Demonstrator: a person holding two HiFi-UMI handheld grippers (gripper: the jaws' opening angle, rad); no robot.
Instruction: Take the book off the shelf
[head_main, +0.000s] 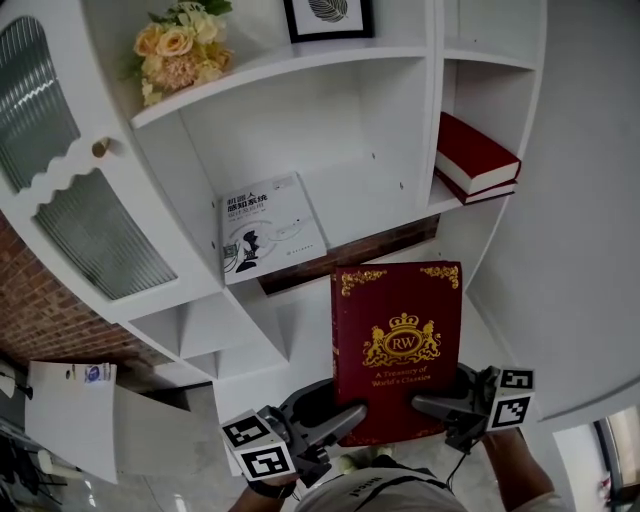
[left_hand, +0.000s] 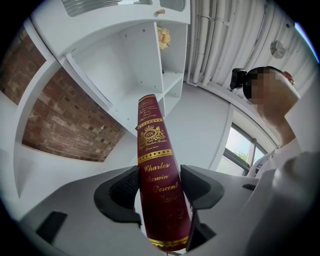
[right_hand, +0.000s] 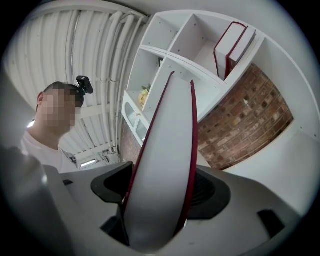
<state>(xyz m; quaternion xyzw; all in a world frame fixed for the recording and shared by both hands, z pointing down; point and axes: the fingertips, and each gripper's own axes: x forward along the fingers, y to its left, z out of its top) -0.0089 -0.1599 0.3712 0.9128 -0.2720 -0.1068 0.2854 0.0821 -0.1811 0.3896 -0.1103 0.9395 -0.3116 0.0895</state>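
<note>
The red book (head_main: 397, 345) is out in front of the white shelf unit (head_main: 300, 120), sitting at 6 o'clock in my head view with the gold-crest cover facing up at me. My left gripper (head_main: 345, 415) is clamped on the spine, a jaw on each side of the gold lettering. My right gripper (head_main: 432, 405) is clenched on the page edge. From the book, a white book (head_main: 268, 228) lies in a cubby at 10 o'clock, stacked red books (head_main: 476, 160) at 1 o'clock, flowers (head_main: 180, 45) at 11.
</note>
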